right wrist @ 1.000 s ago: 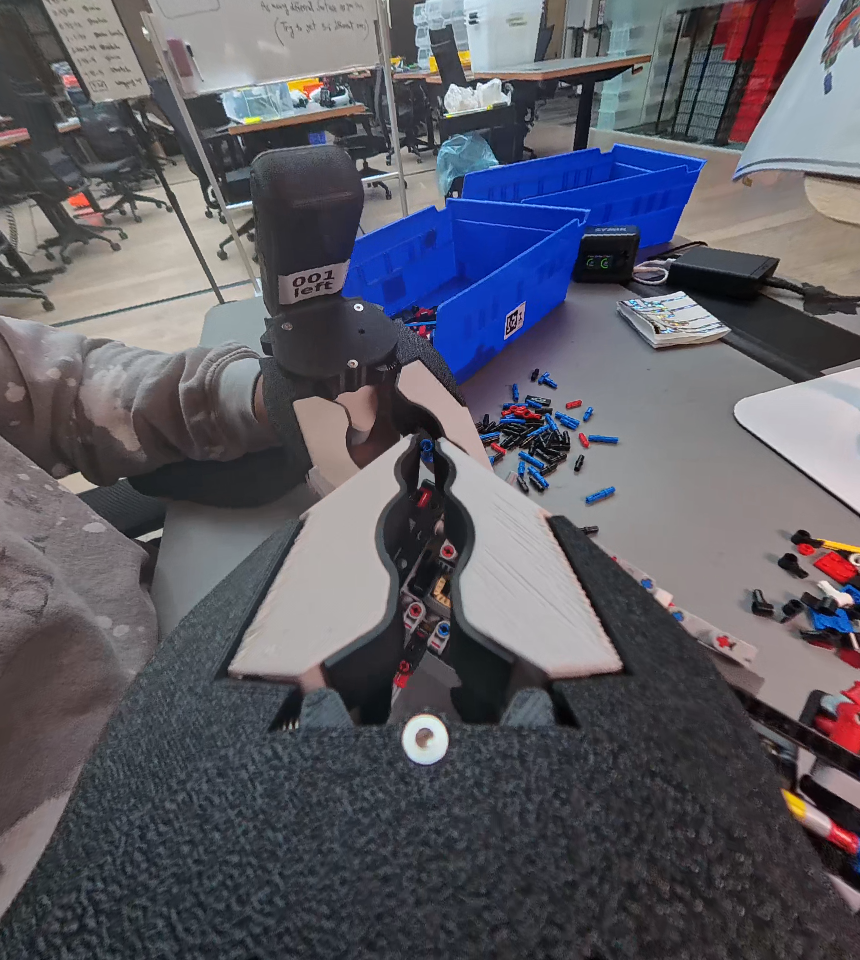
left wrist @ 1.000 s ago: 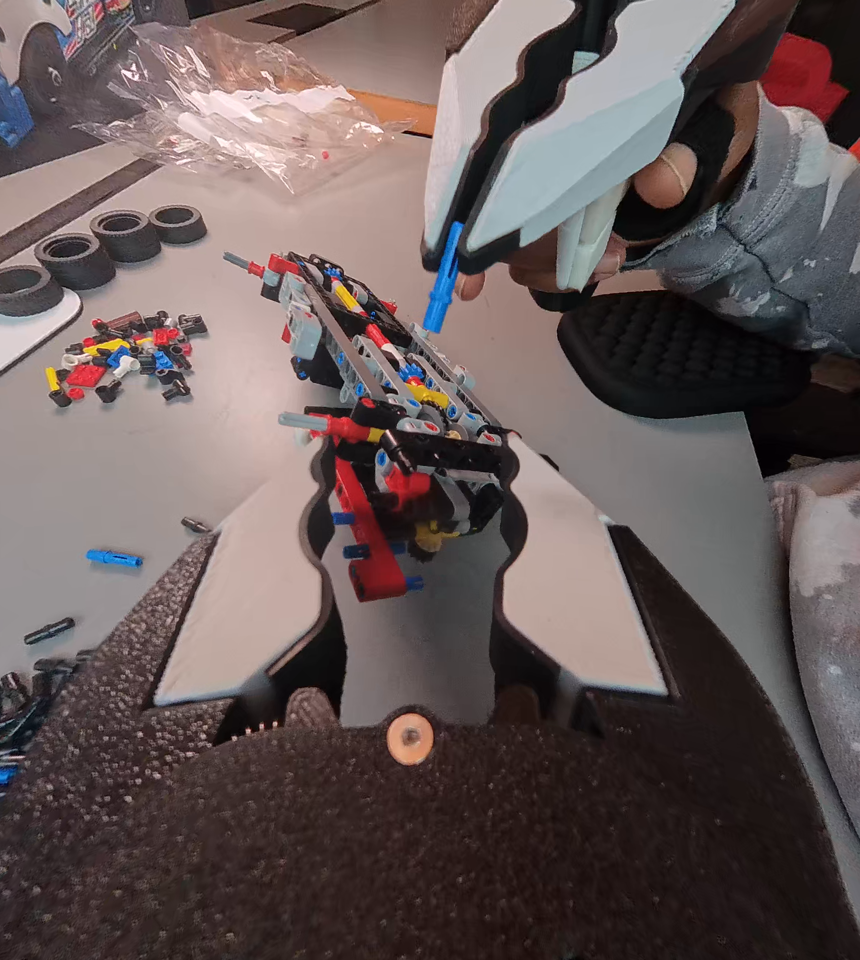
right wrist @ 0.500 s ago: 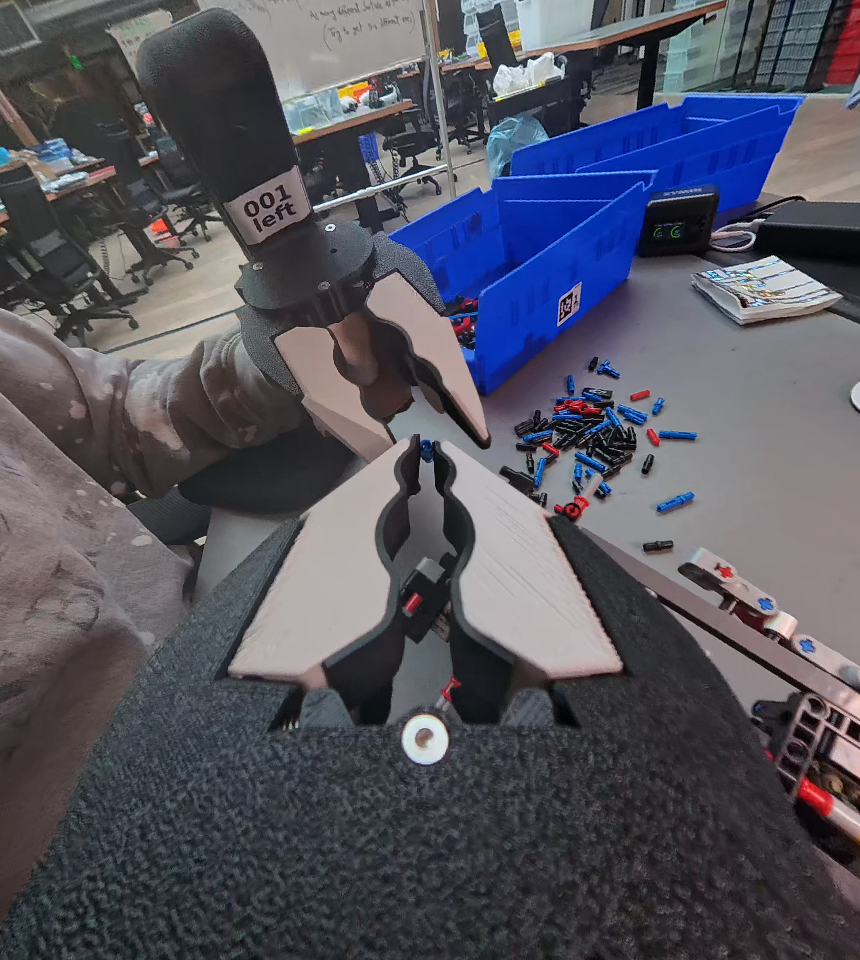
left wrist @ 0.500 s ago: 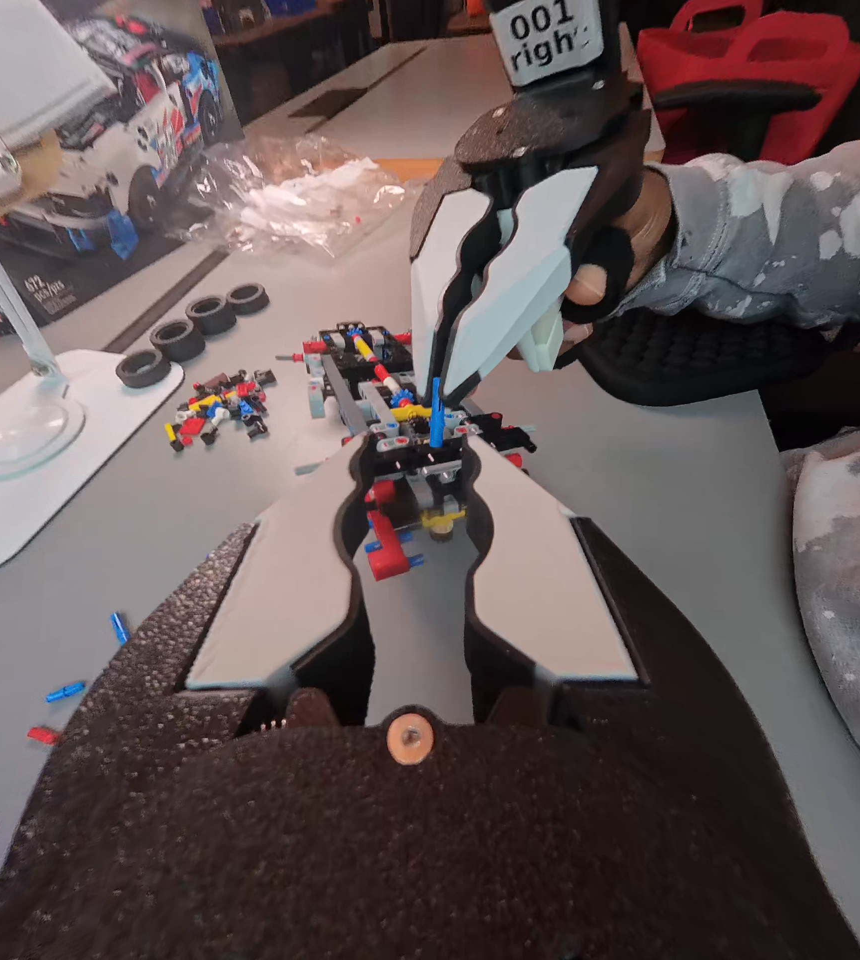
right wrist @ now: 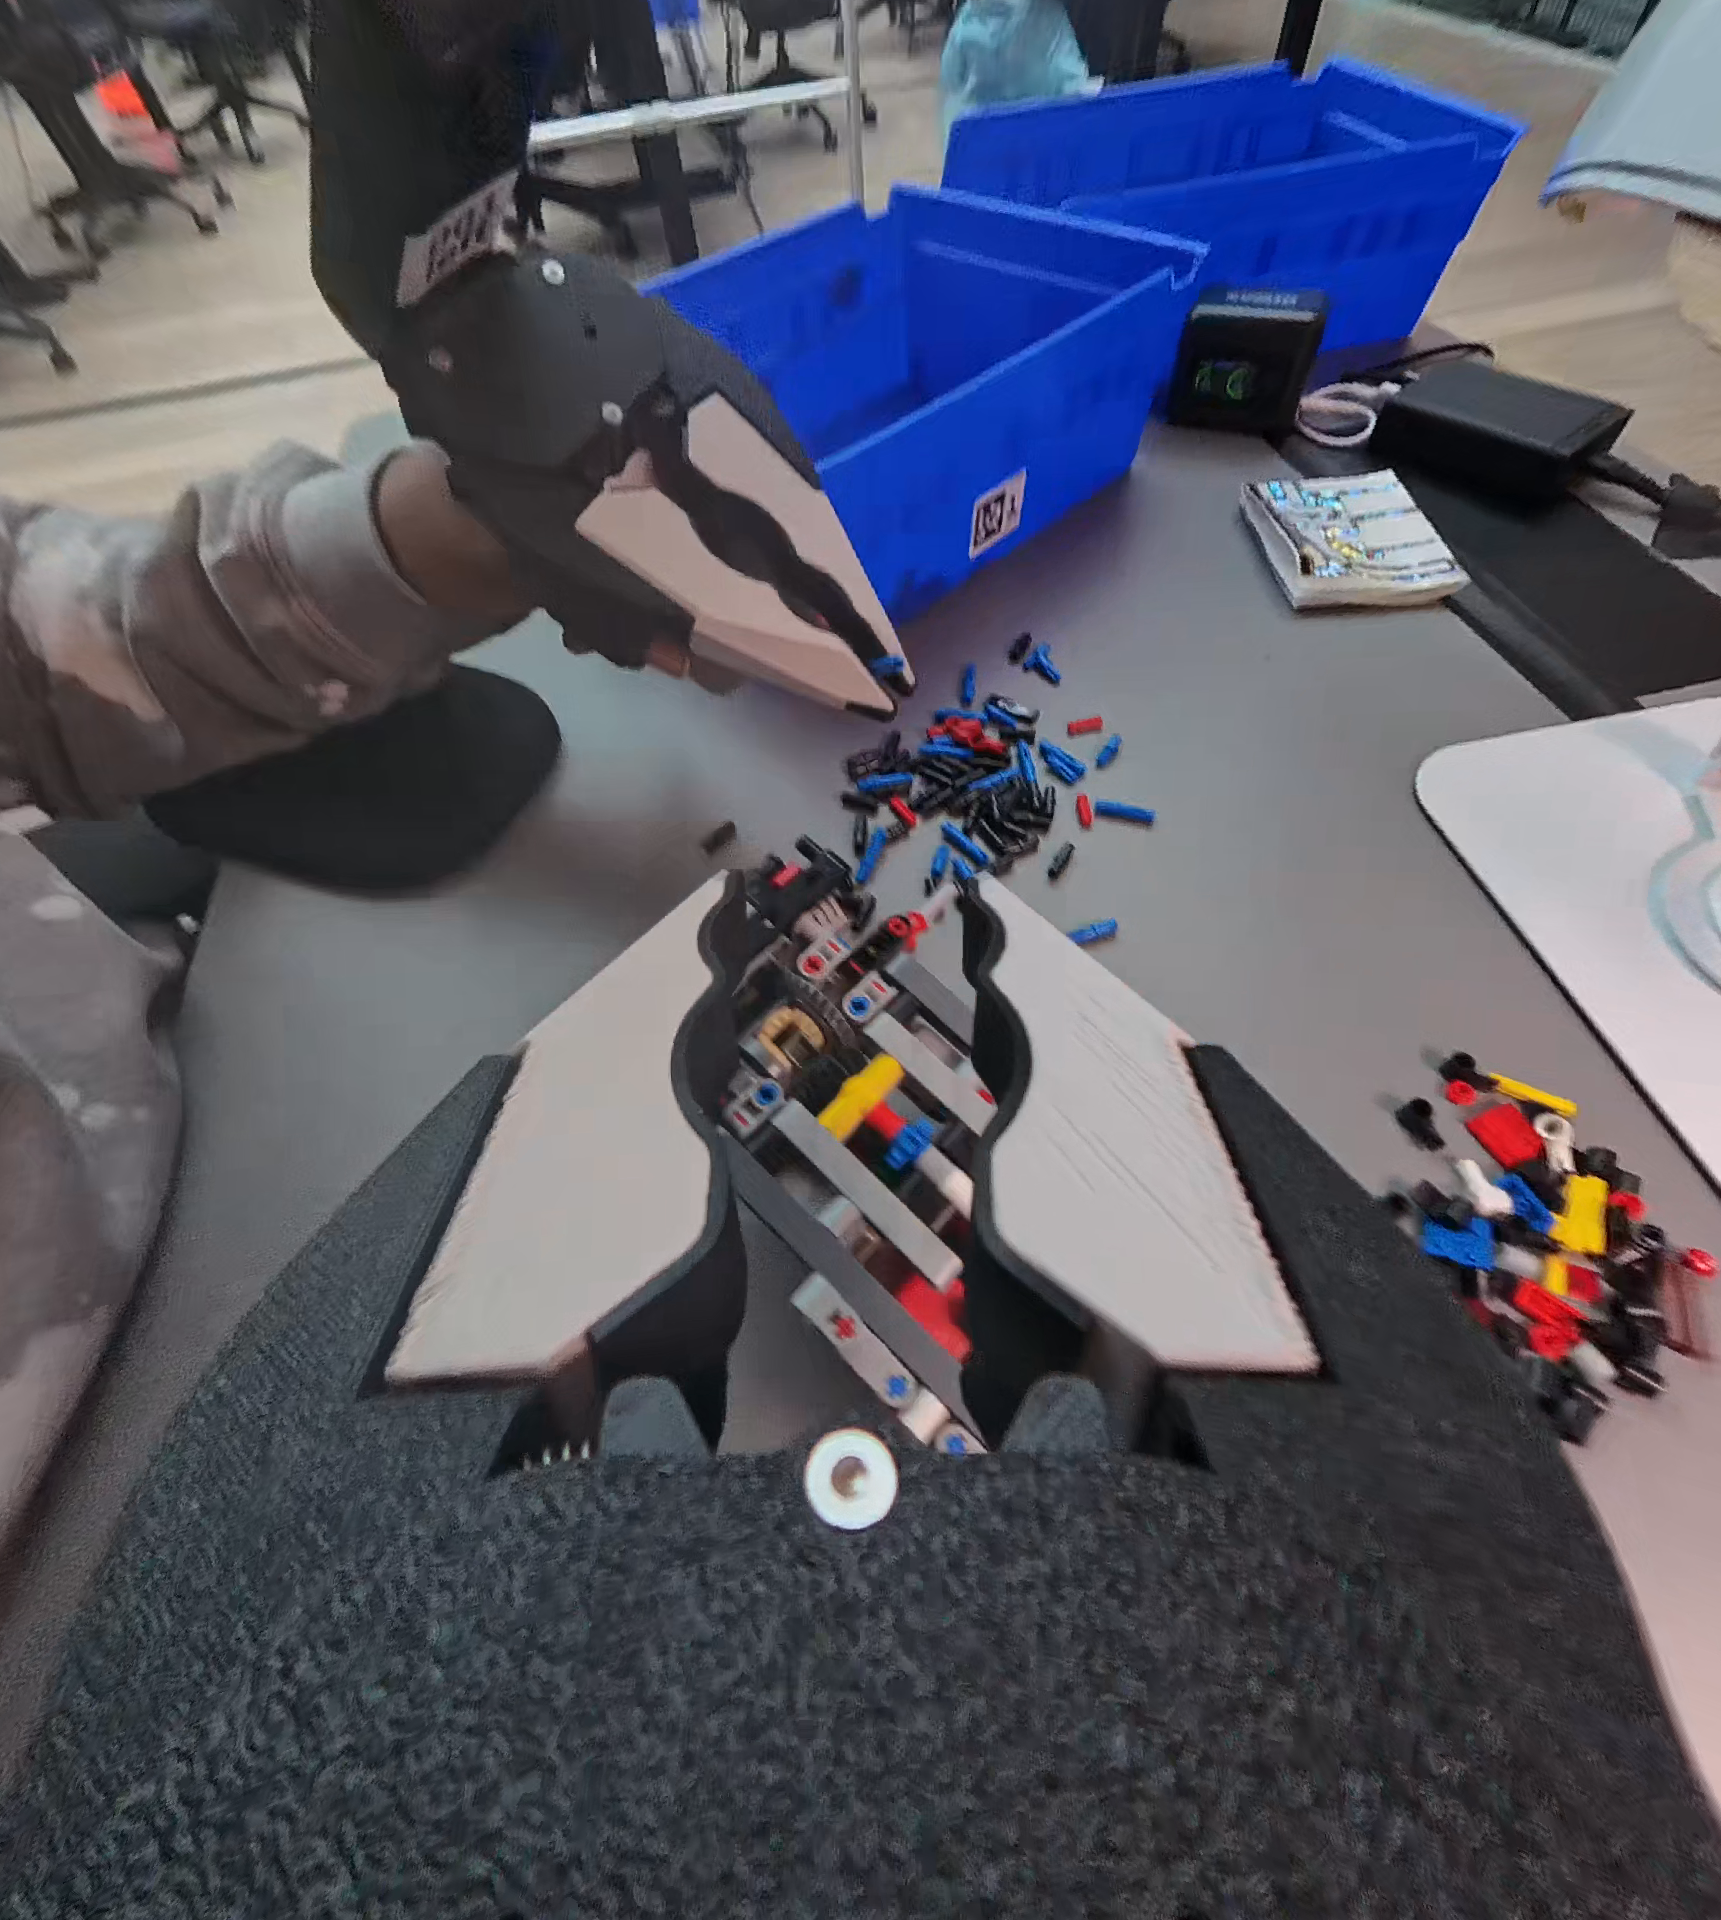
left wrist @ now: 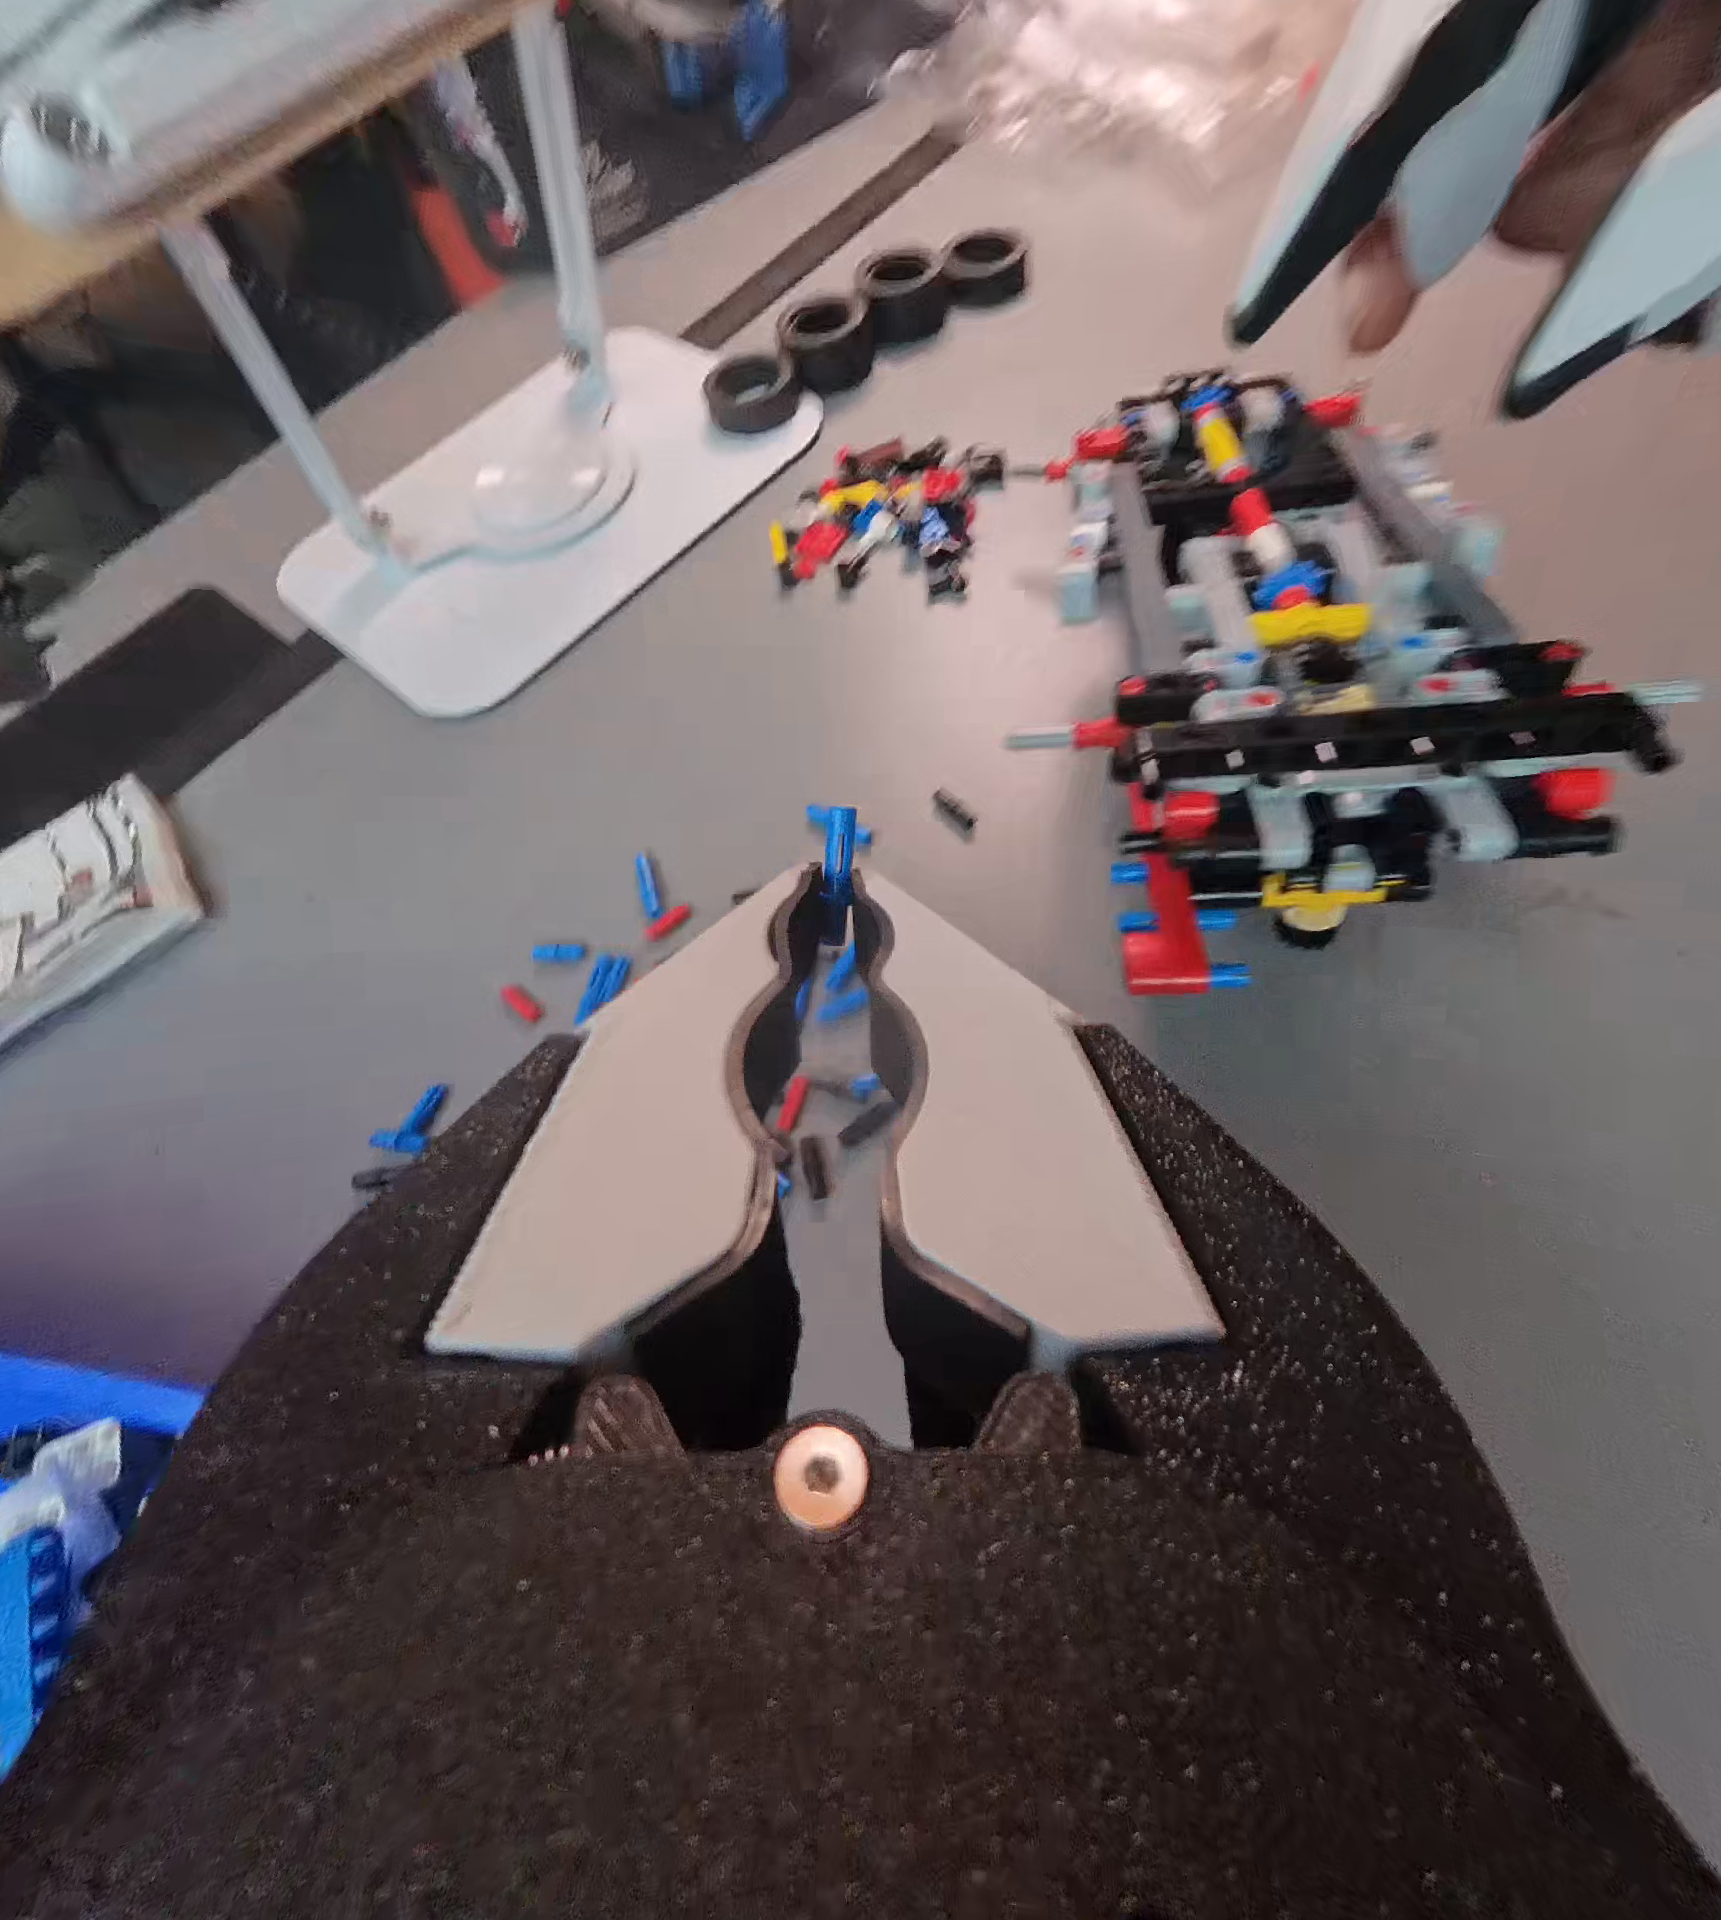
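Blue is the small pin (left wrist: 838, 868) that the left gripper (left wrist: 828, 883) pinches at its very tips; the fingers are almost fully together on the pin's lower end. The pin's long axis runs along the fingers, toward 12 o'clock in the left wrist view, and its free end sticks out past the tips. From these tips the brick chassis (left wrist: 1344, 665) lies toward 2 o'clock, well apart, flat on the grey table (left wrist: 1458, 1195), with its long axis going away from the camera. Loose blue, red and black pins (right wrist: 970, 779) lie scattered just under and beside the left gripper. The right gripper (right wrist: 845, 894) is the nearer one to the chassis: it hangs directly above it, with its fingers spread apart and nothing held between them, the chassis frame showing in the gap. A pile of mixed small pieces (right wrist: 1542, 1226) lies at 3 o'clock from it.
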A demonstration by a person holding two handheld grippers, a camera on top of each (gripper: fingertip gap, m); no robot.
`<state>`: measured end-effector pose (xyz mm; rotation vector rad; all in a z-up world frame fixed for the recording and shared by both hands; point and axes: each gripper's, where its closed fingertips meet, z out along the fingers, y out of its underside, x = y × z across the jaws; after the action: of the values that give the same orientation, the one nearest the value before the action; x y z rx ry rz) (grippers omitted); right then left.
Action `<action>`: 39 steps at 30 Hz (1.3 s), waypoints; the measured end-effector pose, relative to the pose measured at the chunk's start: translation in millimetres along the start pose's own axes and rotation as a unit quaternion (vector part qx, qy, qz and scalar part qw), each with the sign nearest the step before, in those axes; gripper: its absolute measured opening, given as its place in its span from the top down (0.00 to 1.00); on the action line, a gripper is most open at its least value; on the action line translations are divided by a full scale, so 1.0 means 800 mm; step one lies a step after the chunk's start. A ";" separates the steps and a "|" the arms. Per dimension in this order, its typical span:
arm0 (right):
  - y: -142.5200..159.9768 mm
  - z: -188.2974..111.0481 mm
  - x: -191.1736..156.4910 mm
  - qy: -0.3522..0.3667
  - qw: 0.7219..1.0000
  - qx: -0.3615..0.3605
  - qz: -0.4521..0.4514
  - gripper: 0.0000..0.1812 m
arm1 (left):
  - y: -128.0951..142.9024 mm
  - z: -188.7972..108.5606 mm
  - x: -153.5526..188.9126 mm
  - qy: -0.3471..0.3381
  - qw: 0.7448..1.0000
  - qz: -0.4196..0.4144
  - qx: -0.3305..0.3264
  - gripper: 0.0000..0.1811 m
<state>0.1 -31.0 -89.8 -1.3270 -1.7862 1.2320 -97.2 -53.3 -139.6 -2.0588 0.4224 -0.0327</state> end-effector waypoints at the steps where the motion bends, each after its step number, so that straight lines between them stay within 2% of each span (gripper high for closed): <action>1: 0.009 -0.003 0.010 -0.001 1.000 -0.026 -0.010 0.76 | 0.011 0.005 -0.010 -0.017 1.000 -0.017 -0.017 0.97; 4: 0.039 -0.008 0.035 -0.011 0.995 -0.098 -0.029 0.71 | 0.030 0.015 -0.019 -0.028 0.997 -0.054 -0.052 0.78; 8: 0.067 -0.012 0.041 -0.038 0.988 -0.147 -0.035 0.66 | 0.020 0.014 0.000 0.024 0.995 -0.095 -0.022 0.74; 11: 0.083 -0.016 0.030 -0.065 0.983 -0.166 -0.037 0.60 | 0.006 0.009 0.042 0.152 0.976 -0.159 0.002 0.71; 13: 0.091 -0.022 0.023 -0.077 0.982 -0.169 -0.027 0.56 | -0.005 0.000 0.073 0.260 0.938 -0.230 0.013 0.71; 14: 0.097 -0.024 0.020 -0.077 0.981 -0.174 -0.028 0.57 | -0.005 -0.002 0.081 0.291 0.918 -0.268 0.003 0.72; 16: 0.113 -0.026 0.020 -0.055 0.979 -0.190 -0.045 0.61 | 0.004 -0.003 0.098 0.342 0.892 -0.296 -0.024 0.70; 19: 0.121 -0.026 0.017 -0.002 0.982 -0.172 -0.075 0.65 | 0.018 0.007 0.104 0.338 0.890 -0.302 -0.051 0.64; 21: 0.121 -0.026 0.011 0.038 0.983 -0.148 -0.100 0.67 | 0.015 0.009 0.104 0.337 0.887 -0.314 -0.045 0.63; 23: 0.123 -0.024 0.002 0.084 0.978 -0.126 -0.142 0.68 | 0.005 0.009 0.106 0.353 0.869 -0.346 -0.028 0.63; 25: 0.124 -0.022 -0.009 0.131 0.965 -0.109 -0.197 0.69 | -0.004 0.013 0.110 0.364 0.854 -0.371 -0.014 0.60; 27: 0.126 -0.021 -0.019 0.173 0.951 -0.102 -0.236 0.69 | -0.009 0.019 0.117 0.365 0.853 -0.374 -0.005 0.61; 30: 0.129 -0.023 -0.030 0.205 0.939 -0.102 -0.256 0.69 | -0.016 0.020 0.131 0.350 0.887 -0.302 0.008 0.70; 32: 0.127 -0.031 -0.044 0.175 0.952 -0.098 -0.229 0.70 | -0.016 0.016 0.141 0.331 0.921 -0.203 0.012 0.70; 34: 0.102 -0.048 -0.062 0.131 0.969 -0.064 -0.197 0.73 | -0.014 0.013 0.151 0.302 0.949 -0.087 0.020 0.71; 36: 0.067 -0.070 -0.075 0.102 0.977 -0.031 -0.183 0.71 | -0.021 0.006 0.164 0.289 0.956 -0.002 0.043 0.71; 37: 0.054 -0.079 -0.077 0.097 0.977 -0.032 -0.186 0.66 | -0.024 0.004 0.168 0.285 0.957 0.026 0.052 0.71; 39: 0.048 -0.089 -0.074 0.098 0.969 -0.078 -0.213 0.60 | -0.029 -0.002 0.179 0.279 0.954 0.091 0.070 0.71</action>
<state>95.5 -60.5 -92.6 -1.0277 -1.9225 0.7153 43.5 -88.7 -140.8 -1.8404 0.9271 -0.5279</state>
